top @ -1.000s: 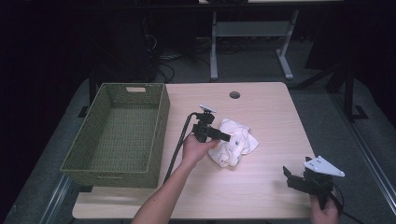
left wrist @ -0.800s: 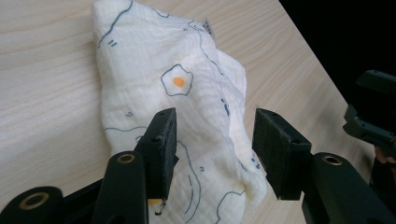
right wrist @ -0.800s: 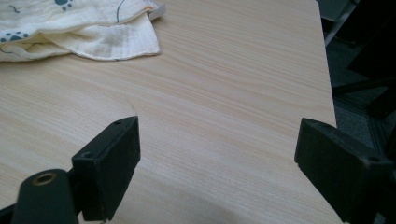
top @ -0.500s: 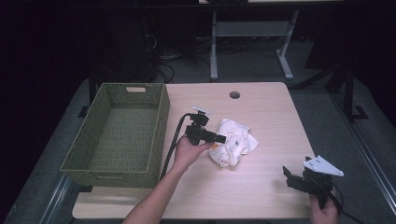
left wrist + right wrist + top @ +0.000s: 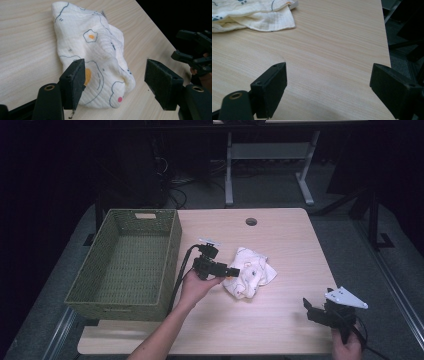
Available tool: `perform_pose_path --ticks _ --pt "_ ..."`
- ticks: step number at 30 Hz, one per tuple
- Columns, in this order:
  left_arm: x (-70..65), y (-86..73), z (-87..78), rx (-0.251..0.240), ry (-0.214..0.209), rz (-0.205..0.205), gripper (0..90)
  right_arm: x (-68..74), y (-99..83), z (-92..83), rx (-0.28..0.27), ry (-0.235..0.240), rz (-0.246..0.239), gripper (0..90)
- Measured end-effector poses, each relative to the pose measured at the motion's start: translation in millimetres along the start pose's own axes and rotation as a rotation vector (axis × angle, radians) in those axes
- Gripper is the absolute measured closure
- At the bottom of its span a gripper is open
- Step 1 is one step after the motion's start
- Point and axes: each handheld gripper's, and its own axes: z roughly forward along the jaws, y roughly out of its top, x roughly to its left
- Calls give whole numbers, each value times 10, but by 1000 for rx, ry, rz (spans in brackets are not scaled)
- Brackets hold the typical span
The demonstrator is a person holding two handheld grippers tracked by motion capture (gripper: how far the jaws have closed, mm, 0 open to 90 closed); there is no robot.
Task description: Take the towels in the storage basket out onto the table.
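A crumpled white cloth, quilted and printed with fried eggs and thin dark outlines, lies bunched on the pale wooden surface just right of the green woven basket. The left hand-held gripper has just been opening; its jaws straddle the cloth's near end, one pad beside the cloth, not gripping it. The right hand-held gripper gapes wide, holding nothing

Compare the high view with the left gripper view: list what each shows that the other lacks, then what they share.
High view alone: the green woven basket, the person's left forearm, the round cable hole.
Left gripper view alone: the cloth's fried-egg print up close.
Both: the cloth, the wooden table, the left hand-held gripper open at the cloth, and the right hand-held gripper.
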Motion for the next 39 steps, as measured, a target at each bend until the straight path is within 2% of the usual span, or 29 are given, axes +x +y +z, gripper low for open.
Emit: perform_pose_path --ticks 8,11,12,18,39 --pt "-37 -91 -104 -12 -14 32 296 -7 -7 5 3 -4 1 139" --pt "-49 -116 -131 -16 -13 33 296 -8 -8 7 5 -4 2 139" --pt "-48 -147 -156 -19 -26 35 295 -7 -9 8 6 -4 2 139" --pt "-48 -245 -217 -16 -42 45 293 -6 -9 10 9 -5 1 139" --pt "-156 -576 -401 -27 -70 96 279 -2 -17 22 14 -13 3 139"
